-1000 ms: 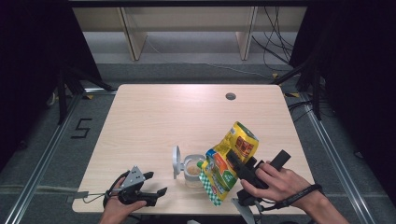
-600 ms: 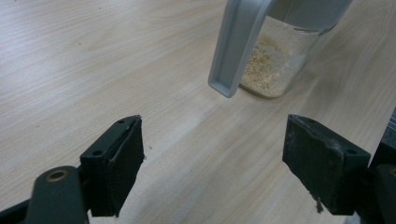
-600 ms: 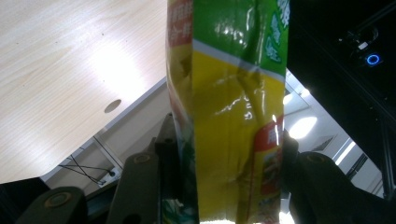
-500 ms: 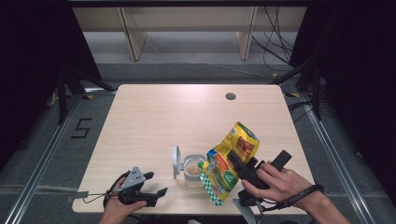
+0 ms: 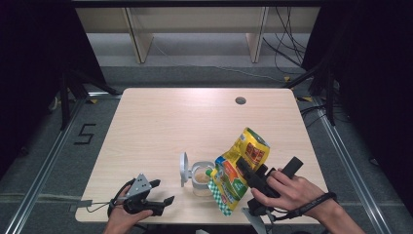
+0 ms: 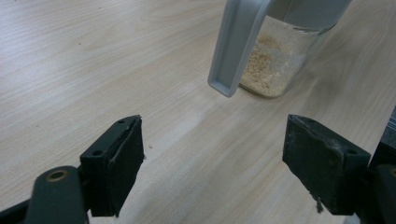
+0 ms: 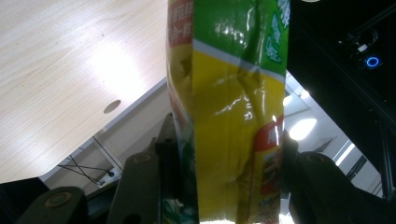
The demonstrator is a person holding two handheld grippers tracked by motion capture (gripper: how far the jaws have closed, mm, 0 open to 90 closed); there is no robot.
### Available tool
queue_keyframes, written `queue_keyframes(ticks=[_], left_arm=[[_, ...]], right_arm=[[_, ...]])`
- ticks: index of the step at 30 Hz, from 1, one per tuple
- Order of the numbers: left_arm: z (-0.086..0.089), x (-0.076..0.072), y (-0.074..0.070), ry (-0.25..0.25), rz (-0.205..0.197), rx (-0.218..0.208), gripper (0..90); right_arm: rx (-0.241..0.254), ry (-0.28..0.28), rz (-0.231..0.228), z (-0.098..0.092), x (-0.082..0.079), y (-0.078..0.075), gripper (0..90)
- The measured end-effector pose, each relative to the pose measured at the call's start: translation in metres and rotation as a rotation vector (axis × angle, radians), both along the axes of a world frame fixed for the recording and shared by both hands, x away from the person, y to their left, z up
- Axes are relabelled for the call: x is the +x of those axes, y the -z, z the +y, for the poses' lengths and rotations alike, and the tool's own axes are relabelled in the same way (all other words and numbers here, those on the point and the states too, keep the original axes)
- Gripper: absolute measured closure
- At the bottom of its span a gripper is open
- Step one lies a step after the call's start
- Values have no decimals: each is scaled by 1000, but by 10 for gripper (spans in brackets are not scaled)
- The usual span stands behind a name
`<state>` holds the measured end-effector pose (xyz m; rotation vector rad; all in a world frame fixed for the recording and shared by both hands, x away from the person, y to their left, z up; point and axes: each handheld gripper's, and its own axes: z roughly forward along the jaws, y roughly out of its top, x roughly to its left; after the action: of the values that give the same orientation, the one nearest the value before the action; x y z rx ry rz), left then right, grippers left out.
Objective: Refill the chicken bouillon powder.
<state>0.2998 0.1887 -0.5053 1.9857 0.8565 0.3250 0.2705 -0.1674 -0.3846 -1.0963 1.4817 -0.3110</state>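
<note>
Change: none between the views; both hands stayed put, so pouring seemed paused or steady.
Right claw [image 5: 246, 178]: clenched on the pouch [image 5: 238, 175], lower centre-right, tilted over the jar [image 5: 200, 176].
Left claw [image 5: 158, 192]: released, lower left on the desk [image 5: 195, 122].

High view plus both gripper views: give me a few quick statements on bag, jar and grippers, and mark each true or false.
1. The right gripper grips the yellow-green bag. True.
2. The bag is tilted with its lower end at the jar. True.
3. The jar's lid is closed. False: it is flipped open and stands at the jar's side.
4. The left gripper holds the jar. False: its jaws are open with nothing between them, and the jar stands ahead of them.
5. The jar holds pale granules. True.
</note>
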Motion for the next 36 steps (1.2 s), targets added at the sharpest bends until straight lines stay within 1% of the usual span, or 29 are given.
queue_keyframes(ticks=[1, 2, 3, 7, 9, 11, 12, 15, 16, 18, 19, 20, 21, 22, 24, 25, 26, 27, 28, 29, 30, 31, 32, 33, 36], left_arm=[[0, 0, 0, -3, 2, -8, 201], [-1, 0, 0, -5, 2, -10, 201], [0, 0, 0, -5, 1, -2, 202], [-1, 0, 0, -4, 3, -7, 201], [-1, 0, 0, -4, 5, -5, 201], [-1, 0, 0, -3, 5, -4, 201], [-1, 0, 0, -5, 5, -5, 201], [-1, 0, 0, -7, 6, -10, 201], [0, 0, 0, 0, 3, -3, 201], [0, 0, 0, -6, 3, -7, 201], [-1, -1, 0, -19, 17, -19, 202], [0, 0, 0, -9, 9, -7, 201], [-1, -1, 0, -18, 20, -17, 201], [0, -1, 0, -13, 10, -7, 202], [-1, 0, 0, -18, 15, -15, 201], [-1, 0, 0, -11, 8, -12, 201], [-1, 0, 1, -19, 18, -21, 201], [-1, -1, 1, -15, 17, -12, 201], [0, 0, 0, -4, 5, -7, 202], [0, 0, 0, -4, 0, 0, 201], [-1, 0, 0, -17, 14, -14, 201], [-1, -1, 0, -18, 17, -20, 202], [-1, -1, 0, -14, 12, -14, 201], [0, 0, 0, -4, 1, 1, 201], [-1, 0, 0, -18, 15, -13, 202]], right_arm=[[16, -1, 0, 0, 0, 0, 603], [5, 0, -1, 0, 0, -1, 603], [-4, -1, -3, 0, 0, -1, 603], [15, -3, 0, 0, -1, 0, 604], [13, -3, 1, 0, -1, 0, 604], [-6, -2, 0, 0, -1, -1, 604], [-5, -3, -1, 0, -1, -1, 604], [15, -4, -1, -1, -1, 0, 605], [16, -1, 4, -1, -1, 0, 605], [18, -3, -1, -1, -1, 0, 605], [18, -4, -1, 0, -1, 0, 605], [18, -4, 1, 0, -1, 0, 606], [37, 1, 9, -1, -2, 1, 606], [37, 0, 9, -1, -2, 1, 606], [41, 0, 9, -1, -2, 1, 606], [31, -2, 4, 0, -2, 1, 606], [4, -11, -6, 0, -2, -1, 606], [28, -1, 6, -1, -2, 1, 607], [15, -3, 3, 0, -2, 1, 607], [17, -3, 2, 0, -2, 1, 607], [18, -3, 3, 0, -3, 1, 607], [12, -4, 1, 0, -3, 1, 607], [3, -7, 0, 0, -3, 0, 607], [-1, -7, 0, 0, -3, 0, 607], [16, -4, -1, -1, -4, 0, 608]])
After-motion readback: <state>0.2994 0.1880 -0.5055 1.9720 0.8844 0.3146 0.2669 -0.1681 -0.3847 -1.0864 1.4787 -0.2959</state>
